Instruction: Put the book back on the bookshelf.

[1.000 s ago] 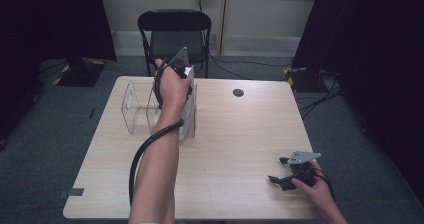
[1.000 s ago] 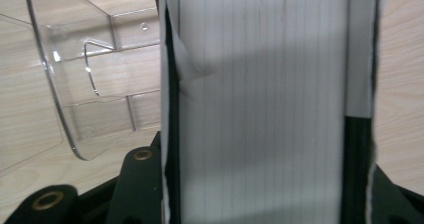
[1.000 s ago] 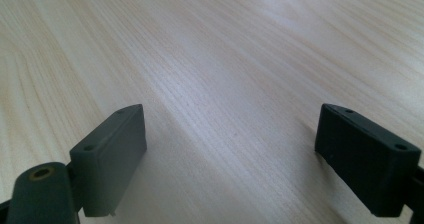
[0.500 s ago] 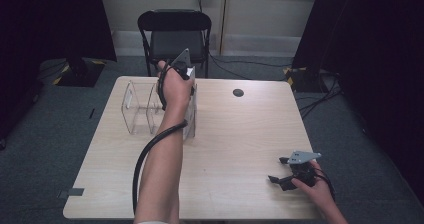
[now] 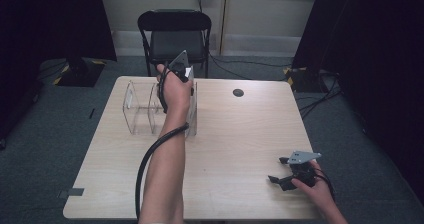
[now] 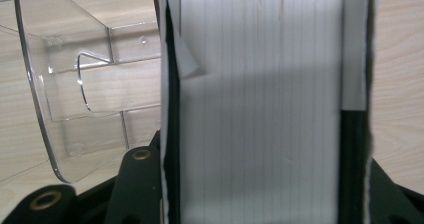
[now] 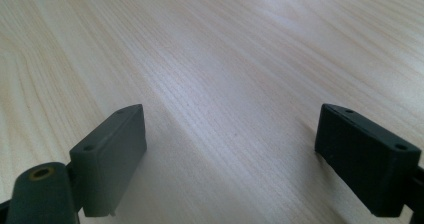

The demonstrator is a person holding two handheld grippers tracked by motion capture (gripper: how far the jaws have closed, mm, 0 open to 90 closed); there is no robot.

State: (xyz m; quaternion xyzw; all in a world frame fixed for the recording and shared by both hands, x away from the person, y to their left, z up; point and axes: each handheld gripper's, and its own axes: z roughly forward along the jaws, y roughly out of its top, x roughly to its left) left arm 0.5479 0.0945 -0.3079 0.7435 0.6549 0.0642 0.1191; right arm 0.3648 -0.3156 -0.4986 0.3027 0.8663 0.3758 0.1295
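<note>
One clear plastic file holder (image 5: 142,111) with two open compartments is counted on one pale wooden table (image 5: 235,149). One thick white book with a black cover (image 6: 260,109) is seen. Two black two-jaw grippers are counted, the left gripper (image 5: 186,80) and the right gripper (image 5: 278,170). One black folding chair (image 5: 175,34) and one small round black cap (image 5: 238,92) are counted.

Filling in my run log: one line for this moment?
left gripper: shut on book beside clear rack | right gripper: open, on table
</note>
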